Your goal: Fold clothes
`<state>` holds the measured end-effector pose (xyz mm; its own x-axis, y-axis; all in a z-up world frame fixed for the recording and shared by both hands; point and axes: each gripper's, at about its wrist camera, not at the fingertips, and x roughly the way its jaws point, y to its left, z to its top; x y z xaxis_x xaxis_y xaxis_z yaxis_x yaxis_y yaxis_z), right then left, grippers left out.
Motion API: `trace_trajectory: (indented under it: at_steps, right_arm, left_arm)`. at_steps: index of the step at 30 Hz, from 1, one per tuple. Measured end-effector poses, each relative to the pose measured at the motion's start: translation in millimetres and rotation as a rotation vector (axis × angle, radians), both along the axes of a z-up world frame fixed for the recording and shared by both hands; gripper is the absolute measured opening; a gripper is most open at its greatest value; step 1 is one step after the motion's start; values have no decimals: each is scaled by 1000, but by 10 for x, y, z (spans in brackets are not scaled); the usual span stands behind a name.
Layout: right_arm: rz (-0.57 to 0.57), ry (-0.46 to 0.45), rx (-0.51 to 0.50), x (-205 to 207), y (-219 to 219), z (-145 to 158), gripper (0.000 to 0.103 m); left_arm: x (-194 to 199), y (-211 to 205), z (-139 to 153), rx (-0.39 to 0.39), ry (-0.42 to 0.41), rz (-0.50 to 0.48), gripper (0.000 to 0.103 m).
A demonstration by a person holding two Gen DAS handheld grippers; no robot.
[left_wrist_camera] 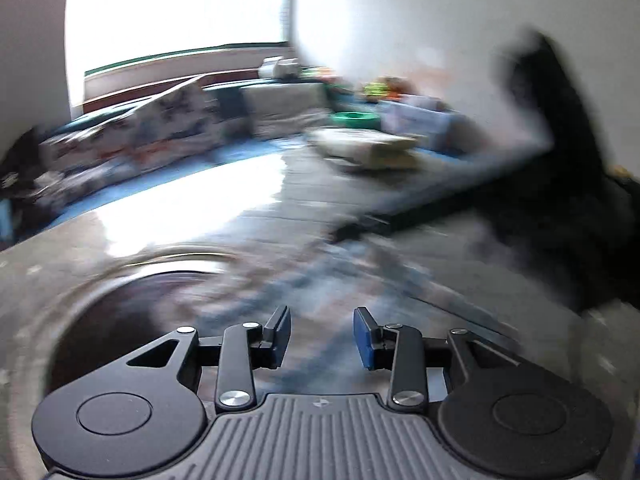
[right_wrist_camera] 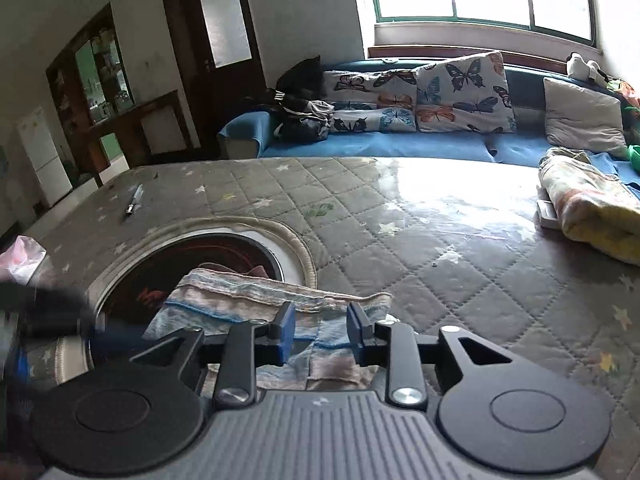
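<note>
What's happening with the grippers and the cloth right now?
Left gripper open, empty, view blurred. Right gripper open, over the striped cloth, not gripping. Cloth lies partly over the round opening in the quilted cover. Nothing blocking.

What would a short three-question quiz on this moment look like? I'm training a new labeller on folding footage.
1. True or false: the right gripper is shut on the striped cloth.
2. What lies on the quilted table cover at far left? A) pen B) spoon C) remote
3. Fill in: the left wrist view is heavily ____.

Key: 1 false, its jaws stand apart above the cloth; 2 A, the pen; 3 blurred, though the left gripper shows open.
</note>
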<state>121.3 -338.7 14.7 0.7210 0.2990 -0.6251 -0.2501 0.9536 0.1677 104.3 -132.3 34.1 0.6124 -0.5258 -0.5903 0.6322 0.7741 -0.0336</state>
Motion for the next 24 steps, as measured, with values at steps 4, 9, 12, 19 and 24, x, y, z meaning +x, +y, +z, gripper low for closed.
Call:
trace_trajectory:
  at_steps: [4,9,12,19,24]
  right_arm:
    - [-3,16,3,95,24,-76,30]
    - [-6,36,6,214,55,-170,31]
    - [-9,47,11,281,67,-220,30]
    - [3,38,8,290,79,-204,33]
    - [-37,41,-2,285,45,-238,33]
  left_arm:
    - [422,142,-27,-14,57,118,38]
    - [664,47,-140,1,81,124,37]
    - [803,25,-199,9,98,146,37]
    - [819,-64,-161,-7,74,111,35]
    - [894,-126,-257,46,78,128,39]
